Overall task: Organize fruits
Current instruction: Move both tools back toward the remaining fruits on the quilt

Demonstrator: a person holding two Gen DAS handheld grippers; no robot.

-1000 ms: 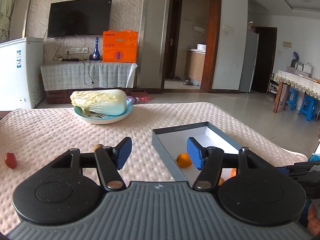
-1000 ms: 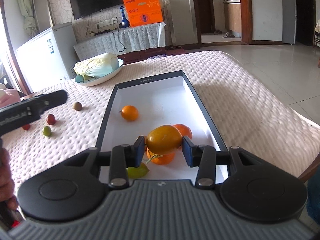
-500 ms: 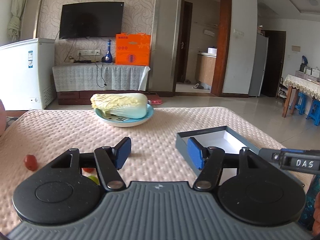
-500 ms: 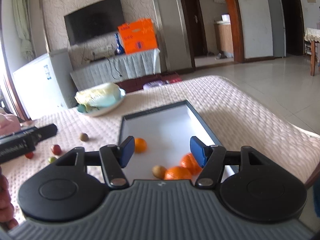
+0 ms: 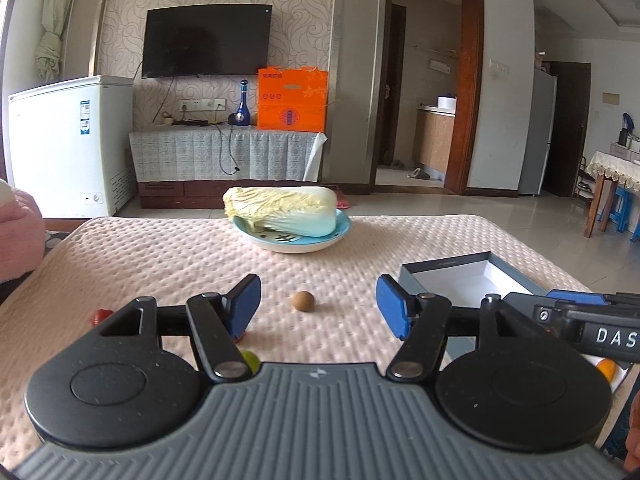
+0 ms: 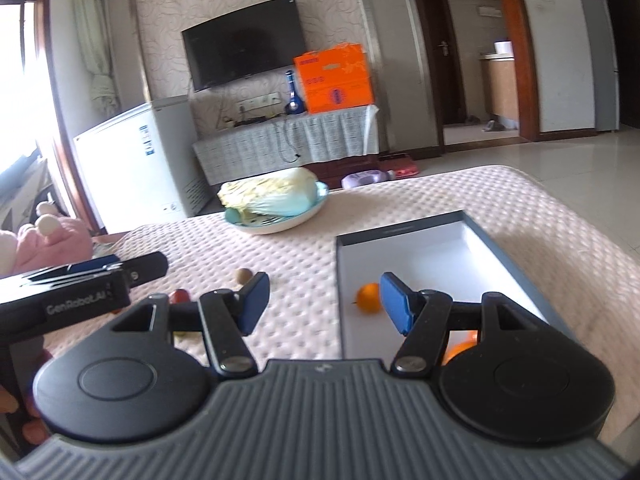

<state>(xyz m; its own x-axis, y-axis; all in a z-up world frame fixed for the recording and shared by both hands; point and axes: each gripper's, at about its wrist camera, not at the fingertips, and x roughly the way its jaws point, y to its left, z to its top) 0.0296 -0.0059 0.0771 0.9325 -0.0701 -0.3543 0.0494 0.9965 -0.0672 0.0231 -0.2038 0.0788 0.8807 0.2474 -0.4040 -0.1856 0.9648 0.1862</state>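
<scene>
Because the small brown fruit (image 5: pixel 303 301) is round and sits loose on the bumpy pink table cover (image 5: pixel 160 256), a careless closing of the left gripper (image 5: pixel 318 306) could nudge it into rolling away. That gripper hangs with its blue pads apart and empty, the fruit lying on the cover beyond the gap. The right gripper (image 6: pixel 324 304) is also spread and holds nothing, above the near edge of the grey box (image 6: pixel 492 260), where an orange (image 6: pixel 368 298) already rests. A red fruit (image 5: pixel 100 315) and a green one (image 5: pixel 250 360) wait half-hidden behind the left gripper.
</scene>
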